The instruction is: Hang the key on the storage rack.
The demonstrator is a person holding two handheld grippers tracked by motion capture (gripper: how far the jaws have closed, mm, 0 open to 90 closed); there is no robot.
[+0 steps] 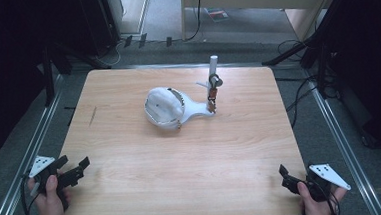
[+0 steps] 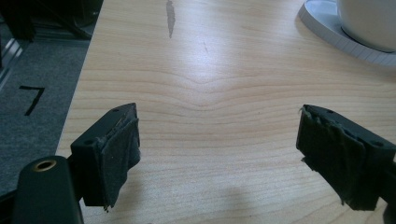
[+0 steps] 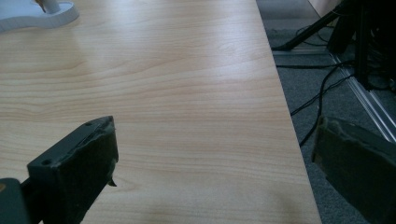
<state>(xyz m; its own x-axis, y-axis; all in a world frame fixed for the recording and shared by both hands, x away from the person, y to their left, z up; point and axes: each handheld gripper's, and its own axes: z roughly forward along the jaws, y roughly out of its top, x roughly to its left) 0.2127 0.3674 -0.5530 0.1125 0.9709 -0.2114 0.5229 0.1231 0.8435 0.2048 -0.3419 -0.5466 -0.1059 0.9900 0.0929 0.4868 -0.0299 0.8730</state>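
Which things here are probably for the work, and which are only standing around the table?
Probably for the work:
- white stand with an upright post, at mid-table
- white rounded object resting on it
- left gripper, open
- right gripper, open

Only around:
- cables on the floor
- dark scuff on the tabletop

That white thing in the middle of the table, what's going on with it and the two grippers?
Nothing is being handled yet. A person holds the left gripper and right gripper at the table's near corners, both open and empty. The white stand, with an upright post at one end, sits untouched at the table's middle, well away from both.
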